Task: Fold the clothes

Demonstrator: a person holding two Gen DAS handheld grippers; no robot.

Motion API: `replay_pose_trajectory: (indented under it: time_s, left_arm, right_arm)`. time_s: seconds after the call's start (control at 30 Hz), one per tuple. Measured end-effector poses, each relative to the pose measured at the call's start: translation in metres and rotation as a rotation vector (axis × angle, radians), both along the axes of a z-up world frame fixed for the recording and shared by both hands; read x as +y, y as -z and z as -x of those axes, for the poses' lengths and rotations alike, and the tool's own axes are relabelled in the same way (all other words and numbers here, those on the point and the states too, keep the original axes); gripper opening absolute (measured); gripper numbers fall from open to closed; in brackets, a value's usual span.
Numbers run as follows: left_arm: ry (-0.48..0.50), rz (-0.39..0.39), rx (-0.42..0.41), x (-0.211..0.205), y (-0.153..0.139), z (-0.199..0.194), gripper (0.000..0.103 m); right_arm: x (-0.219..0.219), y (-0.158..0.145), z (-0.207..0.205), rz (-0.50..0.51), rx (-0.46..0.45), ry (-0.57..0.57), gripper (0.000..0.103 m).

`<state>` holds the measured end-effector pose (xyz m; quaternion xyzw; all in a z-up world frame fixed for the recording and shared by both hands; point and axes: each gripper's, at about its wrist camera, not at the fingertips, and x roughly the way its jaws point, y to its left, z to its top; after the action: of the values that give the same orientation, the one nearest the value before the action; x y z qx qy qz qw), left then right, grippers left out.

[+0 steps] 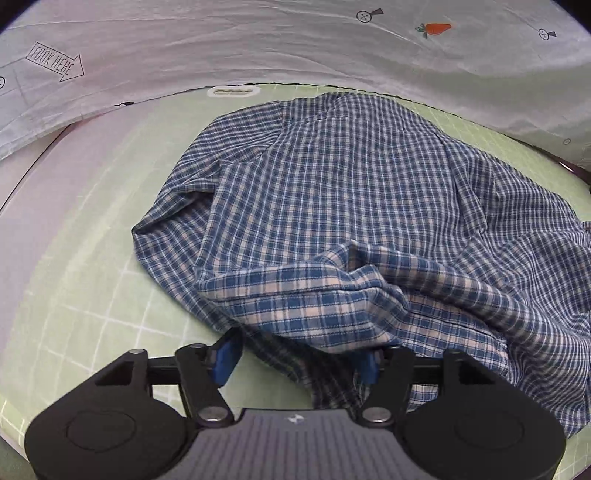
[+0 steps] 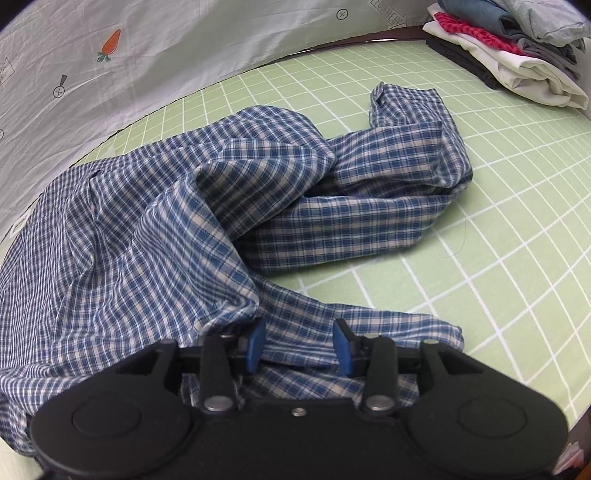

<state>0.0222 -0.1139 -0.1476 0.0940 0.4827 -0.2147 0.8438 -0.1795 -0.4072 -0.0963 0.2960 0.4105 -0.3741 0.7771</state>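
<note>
Currently both grippers, left gripper and right gripper, are hanging unclenched over the crumpled plaid shirt's near hem, gripping nothing; next needs regrasping, spreading flat.

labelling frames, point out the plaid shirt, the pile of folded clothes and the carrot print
plaid shirt [image 2: 155, 206], right wrist view, rumpled body
pile of folded clothes [image 2: 517, 44], right wrist view, middle layers
carrot print [image 1: 437, 28], left wrist view, orange body
</note>
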Motion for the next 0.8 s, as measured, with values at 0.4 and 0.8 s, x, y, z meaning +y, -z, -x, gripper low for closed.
replay_pose_trajectory:
  time_s: [0.4,0.8]
  left_arm:
    - [-0.244,-0.094,0.035,-0.014,0.028,0.021,0.072]
    - [-0.149,-0.137,0.031,-0.024,0.026,0.057,0.072]
  right_arm:
    - [-0.044,0.01,-0.013,-0.016,0.025,-0.178,0.054]
    - [-0.047,0.012,-0.027,0.02,0.026,-0.278,0.067]
